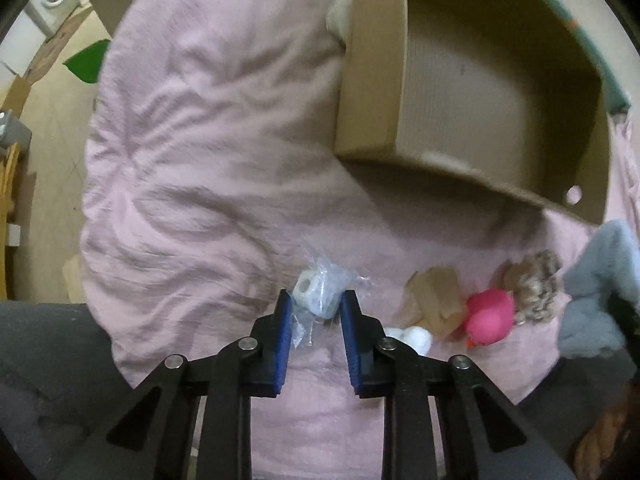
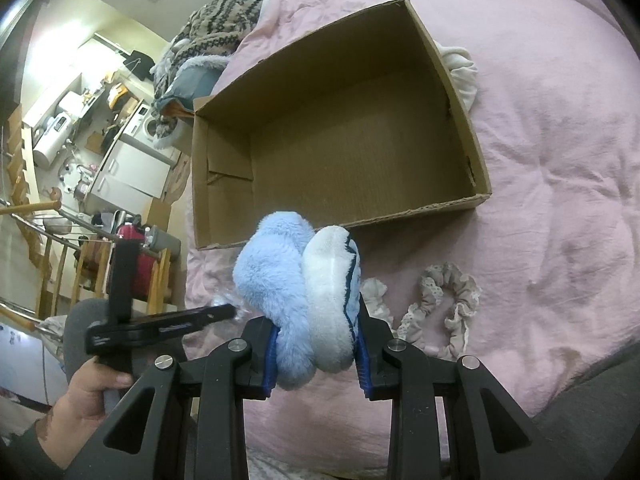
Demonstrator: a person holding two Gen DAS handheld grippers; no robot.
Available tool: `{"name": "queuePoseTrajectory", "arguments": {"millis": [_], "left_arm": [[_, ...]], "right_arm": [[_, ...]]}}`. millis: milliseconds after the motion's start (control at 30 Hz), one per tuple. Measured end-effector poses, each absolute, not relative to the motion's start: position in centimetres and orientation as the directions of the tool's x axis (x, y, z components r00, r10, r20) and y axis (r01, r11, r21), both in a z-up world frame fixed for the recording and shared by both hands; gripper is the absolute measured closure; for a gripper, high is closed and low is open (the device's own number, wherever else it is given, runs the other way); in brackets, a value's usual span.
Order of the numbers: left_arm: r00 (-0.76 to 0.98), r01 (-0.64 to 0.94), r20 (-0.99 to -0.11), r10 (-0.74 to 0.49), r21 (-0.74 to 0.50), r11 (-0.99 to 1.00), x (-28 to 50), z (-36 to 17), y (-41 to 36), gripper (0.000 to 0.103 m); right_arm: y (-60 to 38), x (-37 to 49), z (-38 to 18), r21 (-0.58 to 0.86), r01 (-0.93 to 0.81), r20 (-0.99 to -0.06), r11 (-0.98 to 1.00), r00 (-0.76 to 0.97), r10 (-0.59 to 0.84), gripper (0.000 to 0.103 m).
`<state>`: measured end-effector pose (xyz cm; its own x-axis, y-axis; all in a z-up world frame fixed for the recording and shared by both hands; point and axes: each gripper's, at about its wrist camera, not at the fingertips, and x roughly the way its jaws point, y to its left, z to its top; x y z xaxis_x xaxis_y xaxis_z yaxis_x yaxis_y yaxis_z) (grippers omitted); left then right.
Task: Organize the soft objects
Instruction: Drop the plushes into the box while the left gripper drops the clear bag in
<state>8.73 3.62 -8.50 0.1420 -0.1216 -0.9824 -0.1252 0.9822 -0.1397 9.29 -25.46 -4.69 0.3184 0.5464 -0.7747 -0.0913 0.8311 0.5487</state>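
My left gripper [image 1: 315, 300] is closed on a white roll in a clear plastic bag [image 1: 318, 290], held just above the pink duvet [image 1: 208, 152]. My right gripper [image 2: 316, 340] is shut on a fluffy light-blue and white soft toy [image 2: 296, 292], held in front of the open cardboard box [image 2: 340, 152], which looks empty inside. The box also shows in the left wrist view [image 1: 460, 80]. On the duvet lie a pink plush toy [image 1: 490, 316], a curly beige scrunchie [image 1: 534, 284], a white soft item [image 1: 416, 338] and a lacy scrunchie [image 2: 448, 304].
A crumpled brown paper piece [image 1: 434, 300] lies beside the pink plush. A white cloth [image 2: 460, 68] sits behind the box. Patterned knitwear [image 2: 216, 28] is piled at the bed's far end. The bed edge drops to a cluttered room on the left [image 2: 80, 140].
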Motion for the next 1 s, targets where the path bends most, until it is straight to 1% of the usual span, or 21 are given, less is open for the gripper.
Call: {"name": "queuePoseTrajectory", "arguments": {"millis": [200, 333, 500, 667, 833, 1000], "left_arm": [[0.295, -0.111, -0.951, -0.093, -0.131, 0.985, 6.9, -3.9, 4.1, 0.082], [0.372, -0.107, -0.924, -0.084, -0.133, 0.985, 6.5, -2.1, 3.8, 0.082], [0.485, -0.105, -0.873, -0.050, -0.115, 0.988, 6.5, 0.2, 3.5, 0.083], [0.582, -0.095, -0.813, -0.025, -0.098, 0.991, 7.4, 2.7, 3.0, 0.082], [0.636, -0.077, -0.771, -0.029, -0.101, 0.992, 9.4, 4.0, 2.3, 0.082], [0.679, -0.026, -0.734, -0.019, -0.049, 0.998, 11.9, 3.7, 0.2, 0.082]], "right_arm": [[-25.4, 9.2, -4.4, 0.548, -0.099, -0.771, 0.831, 0.327, 0.547, 0.071], [-25.2, 9.0, -4.2, 0.534, -0.102, -0.777, 0.839, 0.332, 0.535, 0.071], [-25.2, 8.7, -3.3, 0.536, -0.118, -0.756, 0.836, 0.373, 0.537, 0.071], [-25.6, 9.1, -1.3, 0.523, -0.148, -0.713, 0.839, 0.463, 0.526, 0.071], [-26.0, 11.2, -0.4, 0.506, -0.156, -0.685, 0.848, 0.525, 0.505, 0.071], [-26.0, 14.1, -0.7, 0.476, -0.137, -0.692, 0.869, 0.551, 0.466, 0.071]]}}
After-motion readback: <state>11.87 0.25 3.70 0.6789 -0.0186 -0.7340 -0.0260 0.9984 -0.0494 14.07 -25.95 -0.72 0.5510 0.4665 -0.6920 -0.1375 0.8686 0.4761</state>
